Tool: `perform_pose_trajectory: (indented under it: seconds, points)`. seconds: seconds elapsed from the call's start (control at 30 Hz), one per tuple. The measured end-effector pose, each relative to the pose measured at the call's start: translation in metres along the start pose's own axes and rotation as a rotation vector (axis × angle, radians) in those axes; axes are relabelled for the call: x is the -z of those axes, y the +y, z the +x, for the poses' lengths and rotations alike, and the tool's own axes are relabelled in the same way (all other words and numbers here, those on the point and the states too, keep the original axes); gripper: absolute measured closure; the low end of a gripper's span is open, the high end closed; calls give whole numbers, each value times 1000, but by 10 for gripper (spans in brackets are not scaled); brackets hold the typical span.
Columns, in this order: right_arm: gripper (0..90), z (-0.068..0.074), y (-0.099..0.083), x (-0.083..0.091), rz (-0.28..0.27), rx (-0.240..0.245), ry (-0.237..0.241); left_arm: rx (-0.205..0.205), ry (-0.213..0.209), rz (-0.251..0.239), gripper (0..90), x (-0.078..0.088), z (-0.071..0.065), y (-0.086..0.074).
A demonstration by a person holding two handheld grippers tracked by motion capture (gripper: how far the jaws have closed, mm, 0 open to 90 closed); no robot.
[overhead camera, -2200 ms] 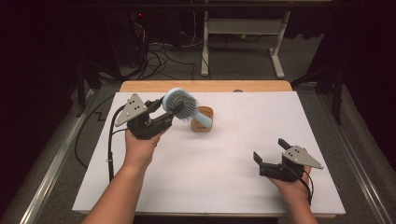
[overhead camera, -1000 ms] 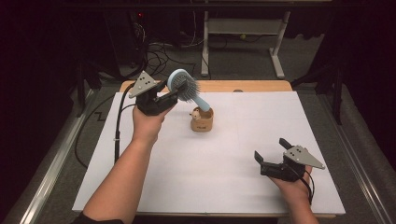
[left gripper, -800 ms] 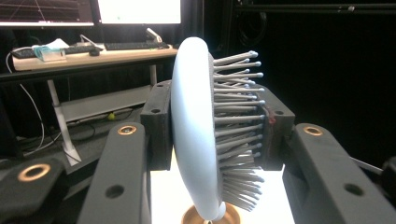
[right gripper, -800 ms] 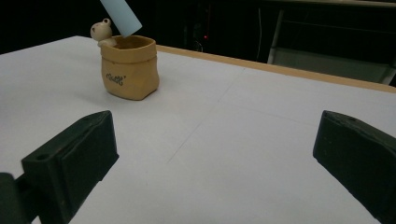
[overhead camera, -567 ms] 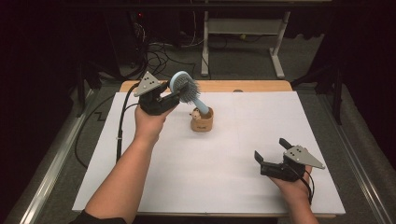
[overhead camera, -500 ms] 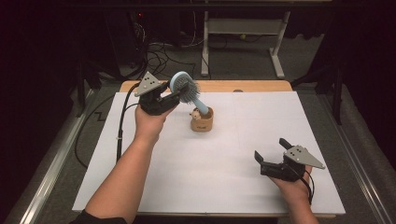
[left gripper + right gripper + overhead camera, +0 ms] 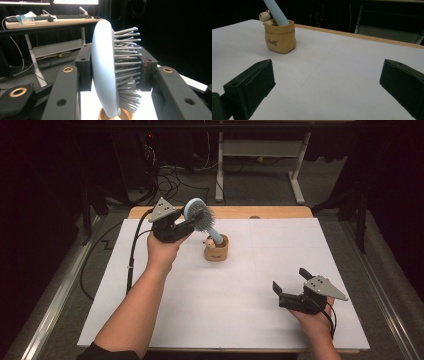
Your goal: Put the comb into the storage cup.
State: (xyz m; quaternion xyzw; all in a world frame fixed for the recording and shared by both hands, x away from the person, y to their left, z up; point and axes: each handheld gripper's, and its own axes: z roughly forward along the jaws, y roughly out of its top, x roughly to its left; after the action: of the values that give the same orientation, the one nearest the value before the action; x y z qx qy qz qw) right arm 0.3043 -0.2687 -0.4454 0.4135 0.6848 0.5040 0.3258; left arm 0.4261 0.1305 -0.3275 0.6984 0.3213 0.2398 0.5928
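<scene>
the left gripper [image 7: 186, 224] is held up over the far left part of the white table [image 7: 210, 320], its jaws clamped on the head of a pale blue hairbrush [image 7: 199, 215]. the brush leans, its handle running down to the right into a small tan pot [image 7: 216, 251] that stands on the table just right of that hand. from above, the little figure [image 7: 209, 242] on the pot's rim is hardly more than a pale dot.

the left gripper view gives the grip up close: one pad lies against the smooth back of the hairbrush [image 7: 102, 75], the other presses into the bristle tips, and the rim of the pot [image 7: 103, 116] peeks out below the brush. behind it are a desk with keyboards and a dark room.

the right gripper [image 7: 296, 287] rests low near the right front corner of the table, well apart from the pot, jaws spread wide with nothing between them. its own view looks across the bare surface to the pot [image 7: 280, 37], showing faint lettering on its side, the figure [image 7: 265, 16] at the rim, and the brush handle [image 7: 275, 11] rising out of it.
</scene>
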Motion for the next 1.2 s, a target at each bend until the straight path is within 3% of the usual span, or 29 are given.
perform_pose_trajectory:
  seconds: [0.73, 0.87, 1.2]
  points:
    - [1, -1, 0, 0, 0, -7, 0, 0, -10, 8, 571, -3, 0, 3]
    - [1, 0, 0, 0, -1, -6, 0, 16, -18, 2, 571, -2, 0, 4]
    - [1, -1, 0, 0, -2, -9, 1, -15, -11, 25, 571, -3, -10, 4]
